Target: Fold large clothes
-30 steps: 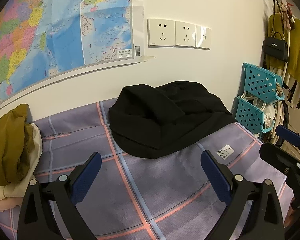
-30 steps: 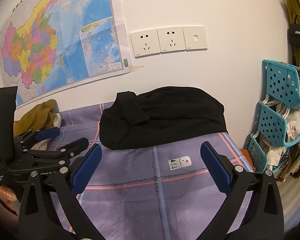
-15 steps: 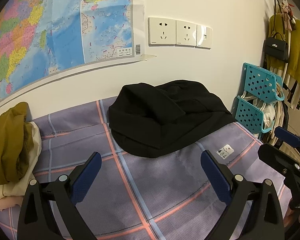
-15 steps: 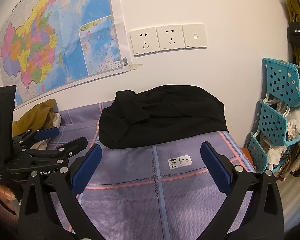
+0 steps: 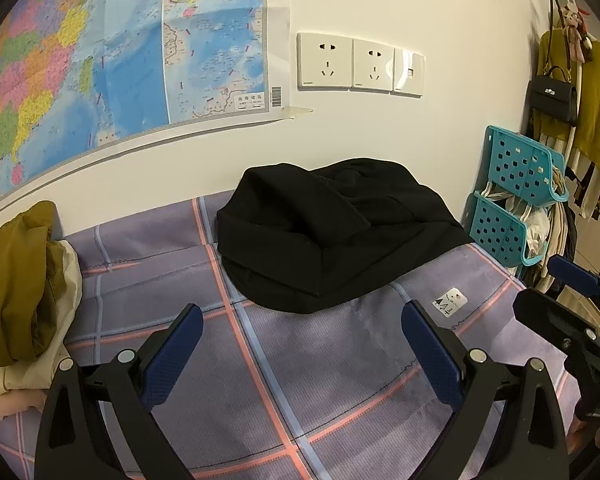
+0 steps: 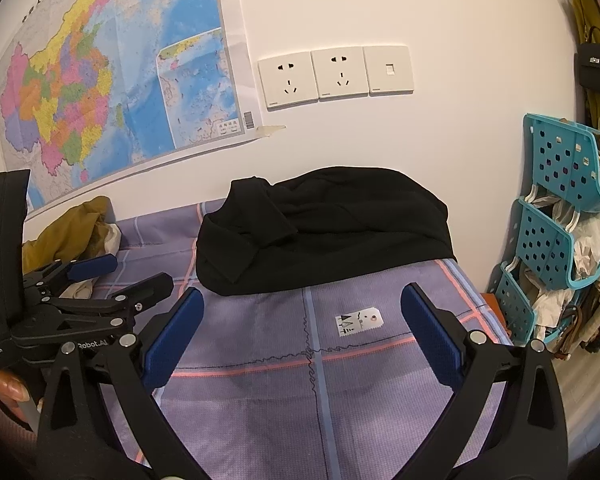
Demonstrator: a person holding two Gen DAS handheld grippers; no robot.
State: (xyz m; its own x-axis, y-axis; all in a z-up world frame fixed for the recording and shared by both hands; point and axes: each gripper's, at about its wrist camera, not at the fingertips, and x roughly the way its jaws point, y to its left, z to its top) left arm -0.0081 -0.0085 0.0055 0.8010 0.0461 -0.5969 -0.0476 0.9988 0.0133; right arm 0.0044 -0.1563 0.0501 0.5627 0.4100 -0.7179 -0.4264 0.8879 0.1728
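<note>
— Where is the black garment (image 5: 332,232) at this moment?

— It lies at the far side of the checked cloth (image 5: 340,360), close against the wall. It looks already folded into a compact bundle, with one flap laid over the top.

— And the two tools?

— The left gripper (image 5: 302,346) has its fingers spread wide and holds nothing. The right gripper (image 6: 302,328) is the same, spread and empty. Both hover above the bare cloth, near the garment but apart from it.

— So is the task finished?

— For this piece I think nearly, yes. But a pile of yellow and cream clothes (image 5: 20,284) waits at the left side, not folded. That is probably what remains.
</note>
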